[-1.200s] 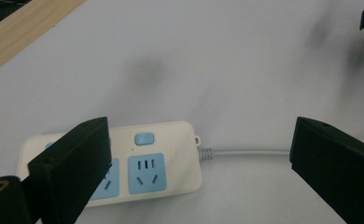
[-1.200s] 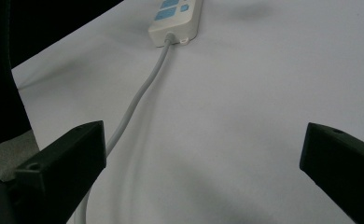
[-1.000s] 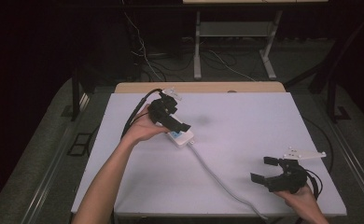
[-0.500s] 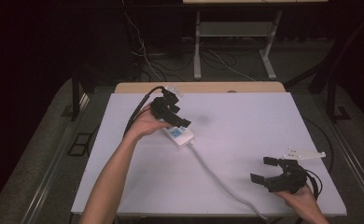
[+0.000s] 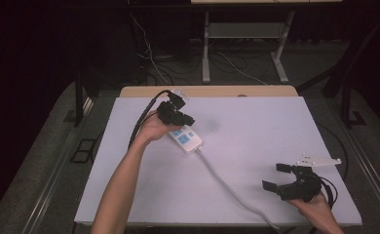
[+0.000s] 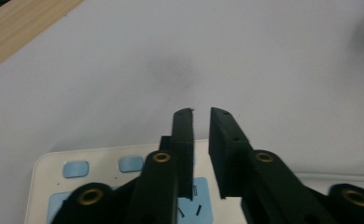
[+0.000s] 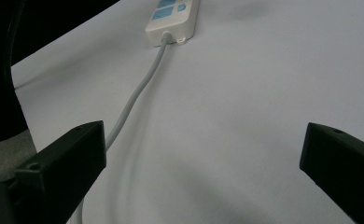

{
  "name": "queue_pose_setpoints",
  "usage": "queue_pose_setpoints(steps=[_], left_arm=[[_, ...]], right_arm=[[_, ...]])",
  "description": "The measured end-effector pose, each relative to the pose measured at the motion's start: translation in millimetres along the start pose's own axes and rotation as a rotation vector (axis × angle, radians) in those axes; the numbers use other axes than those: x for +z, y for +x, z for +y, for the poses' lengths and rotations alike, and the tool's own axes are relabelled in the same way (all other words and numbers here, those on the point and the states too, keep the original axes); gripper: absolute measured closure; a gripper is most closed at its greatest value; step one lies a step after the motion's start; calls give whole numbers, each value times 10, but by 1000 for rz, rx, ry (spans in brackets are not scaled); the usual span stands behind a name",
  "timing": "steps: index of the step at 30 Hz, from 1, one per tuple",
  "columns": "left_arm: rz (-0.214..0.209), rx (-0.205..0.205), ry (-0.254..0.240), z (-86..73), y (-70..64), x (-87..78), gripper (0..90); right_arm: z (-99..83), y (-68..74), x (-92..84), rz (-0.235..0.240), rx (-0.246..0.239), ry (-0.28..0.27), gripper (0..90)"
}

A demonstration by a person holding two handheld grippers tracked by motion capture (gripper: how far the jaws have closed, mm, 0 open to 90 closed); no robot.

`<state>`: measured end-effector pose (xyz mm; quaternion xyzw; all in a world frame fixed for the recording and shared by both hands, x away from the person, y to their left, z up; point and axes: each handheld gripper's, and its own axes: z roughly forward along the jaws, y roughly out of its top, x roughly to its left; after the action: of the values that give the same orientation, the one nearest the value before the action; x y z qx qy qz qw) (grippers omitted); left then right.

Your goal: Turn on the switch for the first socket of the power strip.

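Observation:
A white power strip (image 5: 185,139) with blue sockets lies on the white table (image 5: 256,126). Its grey cable (image 5: 227,185) runs toward the near edge. My left gripper (image 5: 188,119) hovers just over the strip's far end. In the left gripper view the strip (image 6: 101,156) sits under the jaws. They have just been closing and now stand all but together at the left gripper's tip (image 6: 201,112), nothing between them. My right gripper (image 5: 274,176) rests at the near right, jaws wide apart. In the right gripper view, the right gripper (image 7: 203,144) looks along the cable (image 7: 138,93) to the strip (image 7: 173,16).
A wooden strip (image 5: 207,91) edges the table's far side. Beyond it are desk legs (image 5: 206,53) and loose wires (image 5: 149,58) on the dark floor. Bare tabletop lies between the two grippers and across the far right.
The left gripper's jaws have closed from wide apart to nearly touching, and the left hand has sunk slightly over the strip. The right hand has kept still.

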<state>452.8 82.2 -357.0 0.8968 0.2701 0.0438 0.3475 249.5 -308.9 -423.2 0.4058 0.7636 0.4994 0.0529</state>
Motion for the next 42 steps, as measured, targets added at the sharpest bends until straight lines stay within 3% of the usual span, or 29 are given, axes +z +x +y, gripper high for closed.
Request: queue_pose_setpoints(steps=[2,8,19,30,35,42], left_arm=[[0,-11,-1,-13,44,24,883],[-2,-44,-3,-48,136,95,891],[-18,-50,44,-89,174,256,892],[-38,-33,103,-143,163,378,892],[-67,-12,143,-164,128,445,893],[-59,12,136,-179,86,455,895]], right_arm=[[6,6,-10,-1,-1,-8,1],[7,2,-16,-4,0,-10,1],[6,-5,-27,-7,1,-13,1],[5,-14,-34,-8,0,-11,1],[5,-15,-37,-9,1,-11,1],[5,-18,-49,-13,2,-19,1]])
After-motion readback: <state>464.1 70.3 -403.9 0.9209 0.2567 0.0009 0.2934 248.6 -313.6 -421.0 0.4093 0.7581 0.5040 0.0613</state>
